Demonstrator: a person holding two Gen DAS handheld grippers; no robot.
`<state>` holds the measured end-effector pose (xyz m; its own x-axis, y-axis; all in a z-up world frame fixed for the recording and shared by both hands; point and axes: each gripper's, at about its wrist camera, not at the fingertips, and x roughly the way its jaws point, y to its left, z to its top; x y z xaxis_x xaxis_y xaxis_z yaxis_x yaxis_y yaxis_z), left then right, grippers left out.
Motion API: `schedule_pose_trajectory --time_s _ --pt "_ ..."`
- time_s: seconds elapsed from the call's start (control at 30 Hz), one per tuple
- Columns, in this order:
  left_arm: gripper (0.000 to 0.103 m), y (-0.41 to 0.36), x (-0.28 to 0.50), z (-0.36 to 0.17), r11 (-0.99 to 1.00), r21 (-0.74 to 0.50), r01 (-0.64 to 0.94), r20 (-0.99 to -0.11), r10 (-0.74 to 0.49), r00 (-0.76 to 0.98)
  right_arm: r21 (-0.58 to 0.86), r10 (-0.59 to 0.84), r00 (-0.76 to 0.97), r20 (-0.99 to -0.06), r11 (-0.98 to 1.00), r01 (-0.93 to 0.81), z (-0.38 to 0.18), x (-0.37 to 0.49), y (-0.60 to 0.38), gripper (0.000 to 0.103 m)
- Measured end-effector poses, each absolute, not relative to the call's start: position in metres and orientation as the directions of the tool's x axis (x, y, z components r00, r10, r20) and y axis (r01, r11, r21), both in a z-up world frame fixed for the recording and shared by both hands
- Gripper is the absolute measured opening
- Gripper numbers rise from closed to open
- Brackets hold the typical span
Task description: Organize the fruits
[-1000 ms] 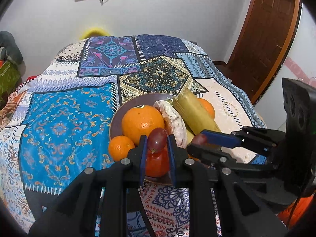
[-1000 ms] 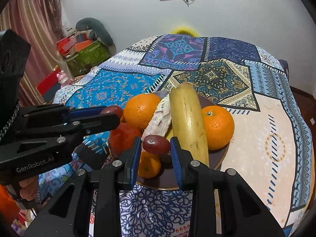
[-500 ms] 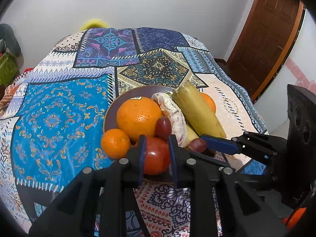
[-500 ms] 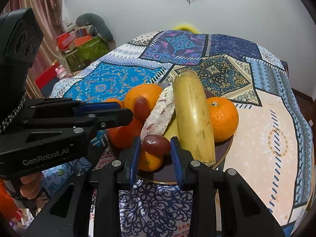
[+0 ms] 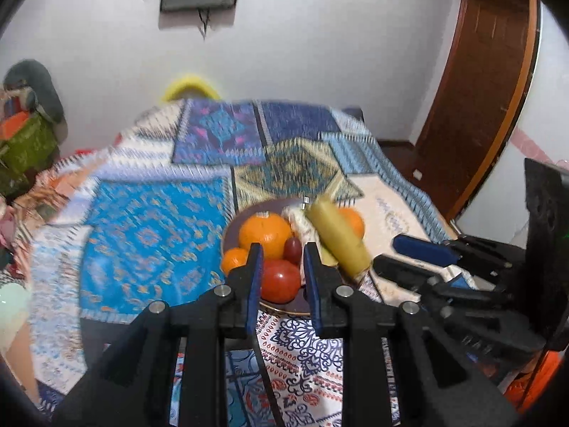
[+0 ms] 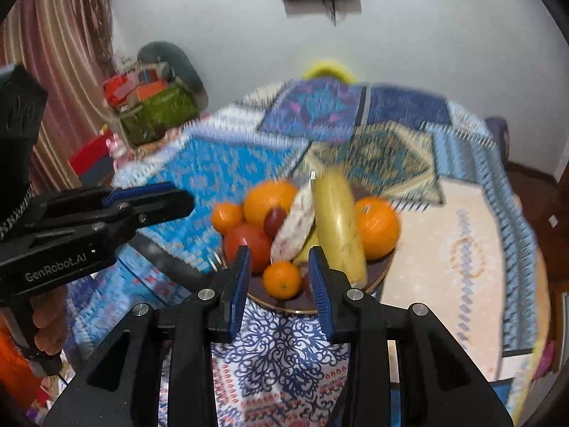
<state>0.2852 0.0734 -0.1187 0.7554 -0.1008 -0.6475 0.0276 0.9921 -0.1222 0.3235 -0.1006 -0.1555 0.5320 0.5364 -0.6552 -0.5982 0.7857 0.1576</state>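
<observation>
Behind the dark round fruit plate (image 6: pixel 382 272) stretches a patchwork patterned cloth (image 6: pixel 220 167). Both tongs, left (image 5: pixel 281 274) and right (image 6: pixel 279 270), hang apart and empty before it.

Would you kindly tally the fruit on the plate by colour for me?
Orange fruits: 4
Red fruit: 1
Dark grapes: 2 (one partly hidden by the right tongs)
Yellow fruit: 1 (a yellow bit beneath is unclear)
Pale speckled piece: 1
Total: 9

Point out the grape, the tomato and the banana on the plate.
grape (image 6: pixel 274 221), right wrist view, middle of its skin.
tomato (image 5: pixel 280 280), left wrist view, its front face.
banana (image 6: pixel 338 224), right wrist view, mid-length of its peel.
</observation>
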Motion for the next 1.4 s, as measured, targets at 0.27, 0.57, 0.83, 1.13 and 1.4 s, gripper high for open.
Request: schedule_pose_trajectory --time_s 0.27,0.57,0.83,1.13,1.4 --pt "0.022 0.056 0.203 -0.033 0.997 -0.075 0.022 -0.467 -0.055 0.883 0.086 0.547 0.669 -0.504 0.802 -0.591 -0.071 0.264 -0.125 0.032" --pt "0.027 0.032 0.111 0.036 0.998 -0.052 0.036 -0.269 -0.048 0.962 0.068 0.579 0.780 -0.239 0.811 -0.581 0.009 0.170 -0.159 0.044" --pt "0.057 0.021 0.059 0.058 0.999 -0.035 -0.028 -0.155 0.022 0.988 0.071 0.584 0.801 -0.136 0.812 -0.580 0.028 0.127 -0.174 0.058" --pt "0.094 0.019 0.046 0.055 0.998 -0.030 -0.062 -0.135 0.057 0.989 0.050 0.543 0.833 -0.106 0.839 -0.541 0.027 0.112 -0.174 0.087" --pt "0.102 0.021 0.040 0.049 0.996 -0.036 -0.086 -0.123 0.081 0.989 0.022 0.490 0.866 -0.096 0.871 -0.491 0.021 0.103 -0.171 0.103"
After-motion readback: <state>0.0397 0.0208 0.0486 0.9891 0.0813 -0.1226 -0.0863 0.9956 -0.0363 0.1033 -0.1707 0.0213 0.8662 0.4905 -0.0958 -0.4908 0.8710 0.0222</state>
